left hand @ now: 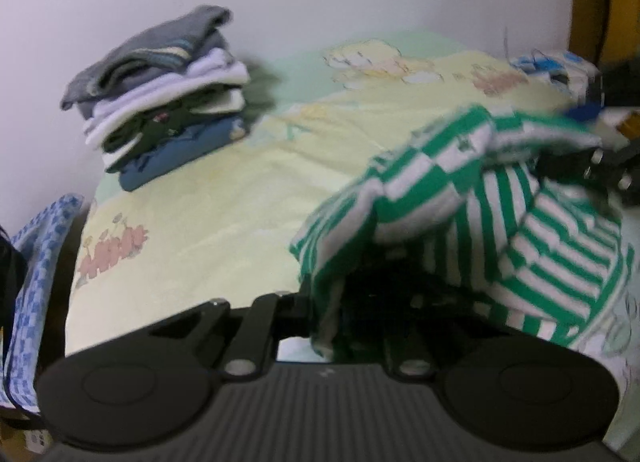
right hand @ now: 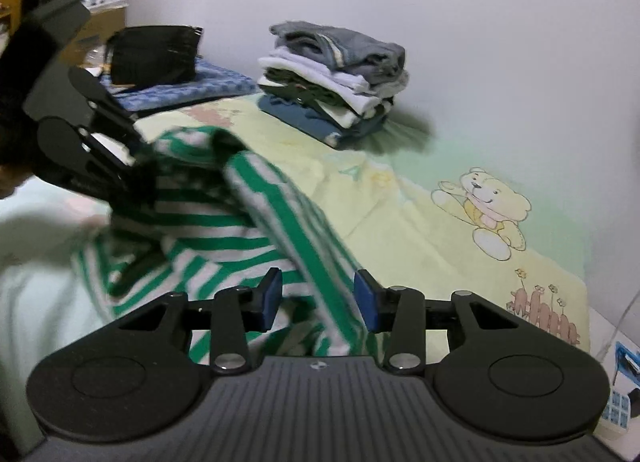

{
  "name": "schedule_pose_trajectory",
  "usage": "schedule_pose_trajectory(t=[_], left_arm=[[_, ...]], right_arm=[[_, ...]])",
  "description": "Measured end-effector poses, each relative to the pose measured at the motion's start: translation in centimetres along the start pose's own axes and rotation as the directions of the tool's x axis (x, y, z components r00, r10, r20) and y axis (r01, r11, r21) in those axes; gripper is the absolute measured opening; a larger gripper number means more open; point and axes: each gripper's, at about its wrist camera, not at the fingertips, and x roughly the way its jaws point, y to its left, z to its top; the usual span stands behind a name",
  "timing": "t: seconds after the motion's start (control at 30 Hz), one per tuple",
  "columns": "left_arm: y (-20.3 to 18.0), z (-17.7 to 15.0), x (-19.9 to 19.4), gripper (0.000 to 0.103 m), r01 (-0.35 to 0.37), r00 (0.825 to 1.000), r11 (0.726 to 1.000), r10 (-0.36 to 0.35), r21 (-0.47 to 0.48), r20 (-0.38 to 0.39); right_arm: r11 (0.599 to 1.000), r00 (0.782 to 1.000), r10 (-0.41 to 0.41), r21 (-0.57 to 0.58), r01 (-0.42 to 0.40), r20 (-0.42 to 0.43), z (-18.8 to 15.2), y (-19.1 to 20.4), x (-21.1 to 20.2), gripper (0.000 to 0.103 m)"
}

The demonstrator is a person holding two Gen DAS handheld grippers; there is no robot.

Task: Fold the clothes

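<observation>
green-and-white striped shirt (right hand: 208, 230) hangs bunched above the teddy-bear bedsheet (right hand: 420, 230), slung between the two grippers. left gripper (right hand: 132, 178) is clamped on the high end of the cloth, fingers buried in the folds and closed tight on it. right gripper (right hand: 316, 298) sits lower and nearer the bed's edge, blue pads (right hand: 366, 298) standing apart, a twisted strip of the shirt running straight down between them but neither pad pressing on it. so the long run of the cloth goes from the left's grip down into the right's open gap. looks like the right hand only has to close where it is. folded stack (right hand: 336, 78) waits by the wall, well apart.
</observation>
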Motion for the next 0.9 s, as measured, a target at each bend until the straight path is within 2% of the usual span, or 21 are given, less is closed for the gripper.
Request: schedule_pose_trajectory(t=[0.03,0.07,0.17,0.27,0.33,0.43,0.53,0.67,0.73,0.8,0.9], left_arm=[[0.1,0.1,-0.5,0.009,-0.004,1.000,1.000,0.004,-0.001,0.015],[0.2,0.1,-0.9,0.008,-0.007,1.000,1.000,0.007,-0.001,0.030],[-0.2,0.0,-3.2,0.007,0.040,0.997,0.999,-0.040,-0.001,0.061],[-0.3,-1.0,-5.8,0.007,0.094,0.993,0.995,-0.096,0.030,0.073],[-0.8,-2.2,-6.3,0.007,0.102,0.993,0.993,-0.106,0.062,0.051],[-1.6,-4.2,-5.0,0.007,0.139,0.990,0.988,-0.137,0.063,-0.026],[-2.4,-5.3,-3.7,0.007,0.144,0.989,0.986,-0.140,0.089,-0.057],[-2.5,-5.4,-3.1,0.009,0.140,0.989,0.983,-0.133,0.120,-0.064],[-2.2,-5.6,-3.2,0.020,0.136,0.989,0.981,-0.127,0.136,-0.069],[-1.7,-5.5,-4.1,0.020,0.137,0.989,0.979,-0.128,0.151,-0.068],[-0.5,-4.9,-6.2,0.021,0.188,0.982,0.972,-0.182,0.139,-0.054]], right_arm=[[1.000,1.000,0.009,0.013,-0.009,-0.012,-0.1,-0.2,0.5,0.024],[0.999,1.000,0.019,0.031,-0.018,-0.022,-0.1,-0.6,0.8,0.006],[0.996,0.998,0.057,0.075,-0.055,-0.016,-0.2,-1.9,0.0,0.006],[0.993,0.995,0.104,0.065,-0.104,0.000,-0.3,-3.3,-2.5,0.006],[0.986,0.987,0.158,0.048,-0.158,-0.012,-0.5,-3.8,-4.1,0.006],[0.980,0.977,0.192,-0.031,-0.196,-0.092,-1.5,-2.1,-4.4,0.006],[0.980,0.974,0.163,-0.093,-0.179,-0.154,-3.4,0.0,-3.4,0.006],[0.989,0.986,0.098,-0.099,-0.111,-0.133,-4.6,1.6,-1.7,0.009],[0.989,0.984,0.102,-0.087,-0.116,-0.147,-4.2,1.5,-2.1,0.010],[0.987,0.979,0.115,-0.091,-0.131,-0.167,-3.7,1.3,-3.2,0.015],[0.988,0.978,0.124,-0.075,-0.137,-0.167,-3.3,1.1,-4.6,0.016]])
